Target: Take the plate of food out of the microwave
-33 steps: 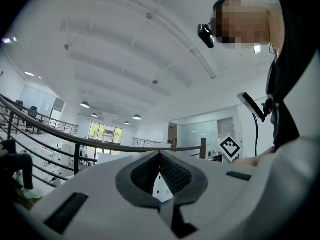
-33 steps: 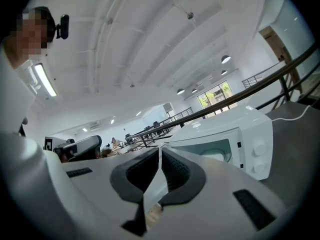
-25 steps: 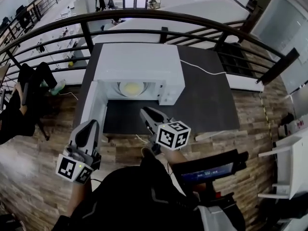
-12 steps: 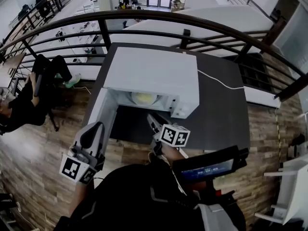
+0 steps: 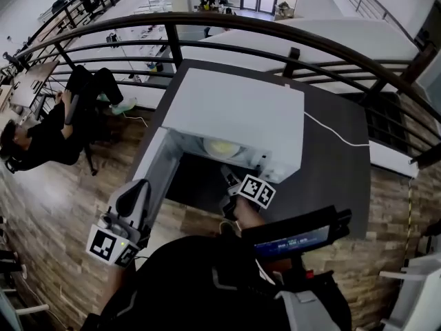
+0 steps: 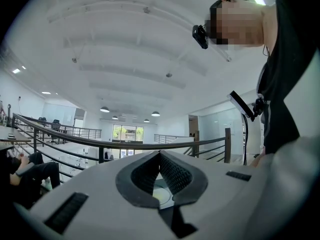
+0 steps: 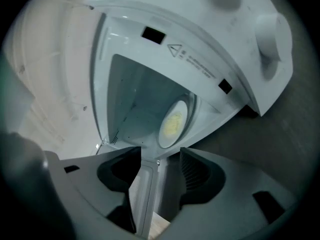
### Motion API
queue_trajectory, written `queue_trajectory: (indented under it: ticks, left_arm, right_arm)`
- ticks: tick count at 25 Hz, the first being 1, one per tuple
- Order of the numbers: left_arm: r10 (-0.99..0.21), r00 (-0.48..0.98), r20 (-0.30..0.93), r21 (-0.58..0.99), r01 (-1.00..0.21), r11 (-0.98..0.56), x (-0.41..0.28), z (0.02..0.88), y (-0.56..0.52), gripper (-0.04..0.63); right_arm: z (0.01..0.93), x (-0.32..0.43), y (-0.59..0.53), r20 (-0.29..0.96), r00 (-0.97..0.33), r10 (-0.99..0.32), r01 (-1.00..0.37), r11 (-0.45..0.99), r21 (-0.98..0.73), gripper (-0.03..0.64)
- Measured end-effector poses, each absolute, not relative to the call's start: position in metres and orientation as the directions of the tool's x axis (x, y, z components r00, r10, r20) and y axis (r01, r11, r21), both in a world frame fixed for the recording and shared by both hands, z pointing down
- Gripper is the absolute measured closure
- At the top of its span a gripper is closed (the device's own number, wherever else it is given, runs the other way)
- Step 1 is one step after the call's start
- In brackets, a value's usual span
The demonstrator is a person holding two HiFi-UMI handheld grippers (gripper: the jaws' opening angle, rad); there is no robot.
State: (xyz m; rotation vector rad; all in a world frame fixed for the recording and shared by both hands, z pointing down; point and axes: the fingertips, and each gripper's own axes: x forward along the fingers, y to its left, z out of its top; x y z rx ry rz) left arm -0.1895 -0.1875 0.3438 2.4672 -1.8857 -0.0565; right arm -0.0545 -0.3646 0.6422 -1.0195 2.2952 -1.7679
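Observation:
The white microwave [image 5: 238,112] stands on a dark table [image 5: 331,171] with its door [image 5: 153,171] swung open to the left. Inside lies a white plate of yellow food [image 5: 222,147], also seen in the right gripper view as the plate [image 7: 174,123] in the cavity. My right gripper [image 5: 229,178] is just in front of the opening, short of the plate; its jaws are opening, with nothing between them [image 7: 160,156]. My left gripper [image 5: 132,197] hangs low beside the door, shut and empty, pointing up at the ceiling [image 6: 160,154].
A black railing [image 5: 207,25] curves behind the table. A white cable [image 5: 337,135] runs from the microwave across the tabletop. A seated person [image 5: 48,133] is on the lower floor at left. A dark device with a screen [image 5: 296,236] sits at my chest.
My right gripper has moved forward from the table's near edge to the microwave opening, and its jaws have spread. The left gripper stayed low at the left.

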Motion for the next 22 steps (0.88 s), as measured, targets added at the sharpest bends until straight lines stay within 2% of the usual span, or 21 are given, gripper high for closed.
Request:
queue_trajectory:
  ticks: [13,22]
  left_arm:
    - [-0.989,0.136,0.049,0.036,-0.99,-0.135,-0.201,0.343,-0.176,0.592]
    - [-0.994,0.089,0.068,0.024,-0.996,-0.088,-0.205,0.341,-0.173,0.592]
  right_arm:
    - [0.688,-0.073,-0.393,0.373,-0.757,-0.536,-0.335,-0.171,-0.926,0.348]
    - [0.696,-0.087,-0.413,0.374,-0.739,-0.561,-0.263,-0.27,-0.926,0.348]
